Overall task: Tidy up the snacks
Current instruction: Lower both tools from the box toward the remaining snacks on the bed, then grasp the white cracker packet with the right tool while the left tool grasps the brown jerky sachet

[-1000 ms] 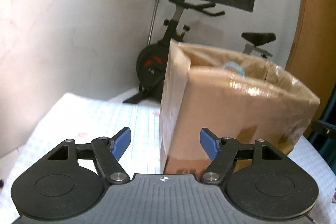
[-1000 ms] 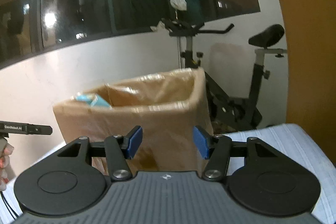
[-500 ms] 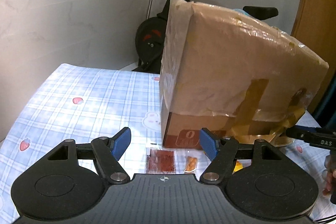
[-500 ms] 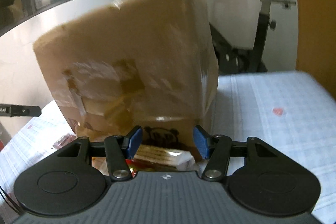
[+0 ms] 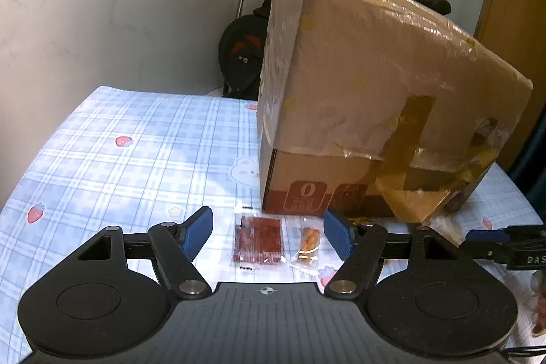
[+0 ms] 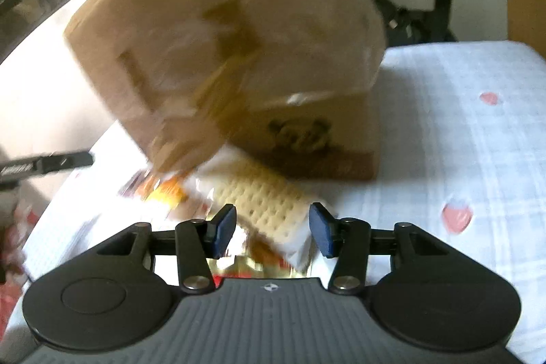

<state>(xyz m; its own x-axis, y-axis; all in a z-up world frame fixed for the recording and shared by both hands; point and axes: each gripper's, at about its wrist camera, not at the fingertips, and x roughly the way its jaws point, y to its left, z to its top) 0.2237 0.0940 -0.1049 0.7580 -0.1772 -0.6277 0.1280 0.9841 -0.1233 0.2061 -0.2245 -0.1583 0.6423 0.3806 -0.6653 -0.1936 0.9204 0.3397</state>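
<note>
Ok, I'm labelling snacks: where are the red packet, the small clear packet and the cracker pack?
flat red snack packet (image 5: pixel 258 239): left wrist view, its middle
small clear packet of orange snack (image 5: pixel 308 243): left wrist view, contents
pale cracker pack (image 6: pixel 269 203): right wrist view, cracker face

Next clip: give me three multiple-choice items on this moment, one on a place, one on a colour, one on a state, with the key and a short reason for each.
1. Where does the red snack packet lie?
A. inside the cardboard box
B. on the tablecloth in front of the box
C. held in the left tool

2. What colour are the fingertips of the left tool?
A. blue
B. orange
C. white

3. How do the right tool jaws stand?
A. shut on a cracker pack
B. shut on nothing
C. open

Key: 1 B, it lies flat on the checked tablecloth before the cardboard box. 2 A, both pads are blue. 3 C, a wide gap shows the cracker pack beyond.
</note>
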